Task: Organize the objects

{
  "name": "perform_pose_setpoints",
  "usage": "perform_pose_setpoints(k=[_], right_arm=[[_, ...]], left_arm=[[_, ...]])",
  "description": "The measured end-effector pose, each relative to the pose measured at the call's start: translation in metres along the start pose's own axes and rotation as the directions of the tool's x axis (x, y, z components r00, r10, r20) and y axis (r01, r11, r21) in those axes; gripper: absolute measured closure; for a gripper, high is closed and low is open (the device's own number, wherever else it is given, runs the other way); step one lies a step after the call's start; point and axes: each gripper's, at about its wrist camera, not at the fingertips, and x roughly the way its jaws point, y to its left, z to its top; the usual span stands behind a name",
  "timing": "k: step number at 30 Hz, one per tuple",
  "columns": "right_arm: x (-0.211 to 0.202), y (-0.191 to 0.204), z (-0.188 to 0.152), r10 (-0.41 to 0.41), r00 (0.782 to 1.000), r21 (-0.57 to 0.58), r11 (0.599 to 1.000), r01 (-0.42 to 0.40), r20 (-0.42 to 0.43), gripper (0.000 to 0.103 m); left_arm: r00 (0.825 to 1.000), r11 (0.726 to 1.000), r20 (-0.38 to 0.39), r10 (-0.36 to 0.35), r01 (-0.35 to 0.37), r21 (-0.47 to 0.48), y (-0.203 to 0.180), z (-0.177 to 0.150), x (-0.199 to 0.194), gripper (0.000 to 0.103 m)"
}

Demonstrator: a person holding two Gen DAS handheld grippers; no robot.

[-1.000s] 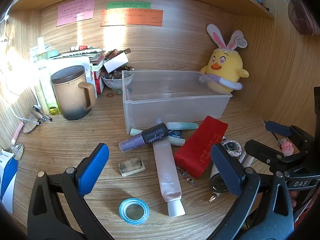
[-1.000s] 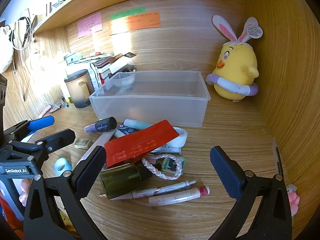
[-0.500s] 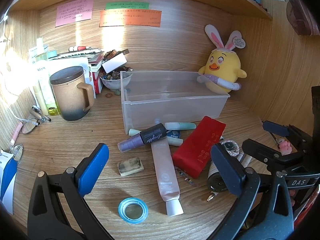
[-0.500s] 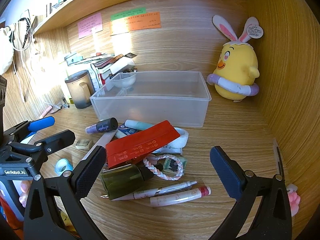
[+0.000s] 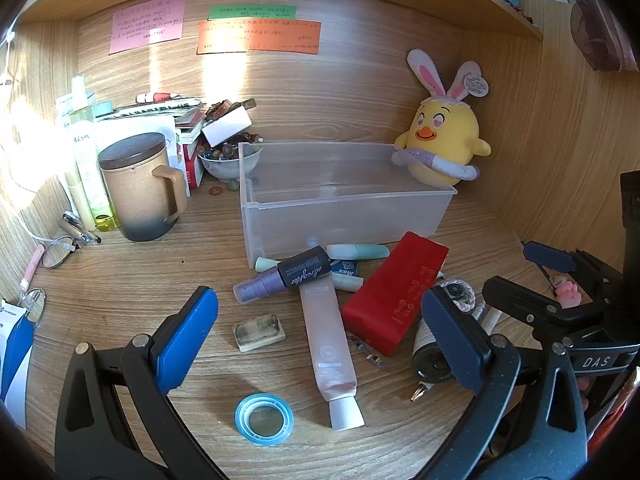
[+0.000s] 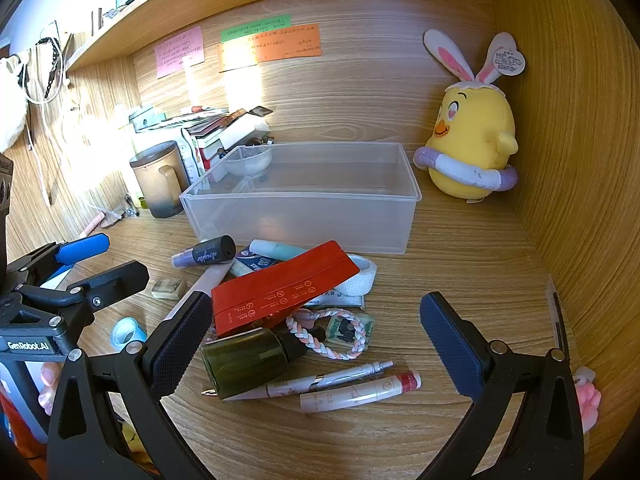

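Observation:
A clear plastic bin [image 5: 344, 196] stands empty at the back of the desk; it also shows in the right wrist view [image 6: 304, 200]. In front of it lies a pile: a red box [image 5: 396, 292] [image 6: 280, 294], a pink tube [image 5: 326, 336], a purple spray bottle [image 5: 284, 278], a dark green bottle [image 6: 244, 360], a braided ring [image 6: 332, 338], pens [image 6: 320, 382] and a blue tape ring [image 5: 264, 420]. My left gripper [image 5: 320, 344] is open above the pink tube. My right gripper [image 6: 316, 344] is open over the green bottle and pens.
A brown mug [image 5: 138, 192], bottles, books and a bowl of beads [image 5: 230, 160] crowd the back left. A yellow plush chick [image 5: 444, 148] sits at the back right against the wooden side wall. An eraser [image 5: 259, 331] lies on the desk. A shelf runs overhead.
Both views have shifted only slightly; the grippers have drifted a little and stay open. No object has moved.

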Motion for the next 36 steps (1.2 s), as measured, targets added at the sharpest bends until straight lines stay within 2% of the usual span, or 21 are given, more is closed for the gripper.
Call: perform_pose_setpoints(k=[28, 36], right_arm=[[-0.003, 0.003, -0.001, 0.015, 1.000, -0.002, 1.000, -0.015, -0.007, 0.000], [-0.005, 0.008, -0.006, 0.024, 1.000, 0.001, 1.000, -0.024, -0.013, 0.000]], left_arm=[[1.000, 1.000, -0.007, -0.011, 0.011, 0.004, 0.003, -0.007, -0.007, 0.000], [0.999, 1.000, -0.043, -0.001, 0.001, 0.000, 0.016, -0.015, -0.006, 0.000]])
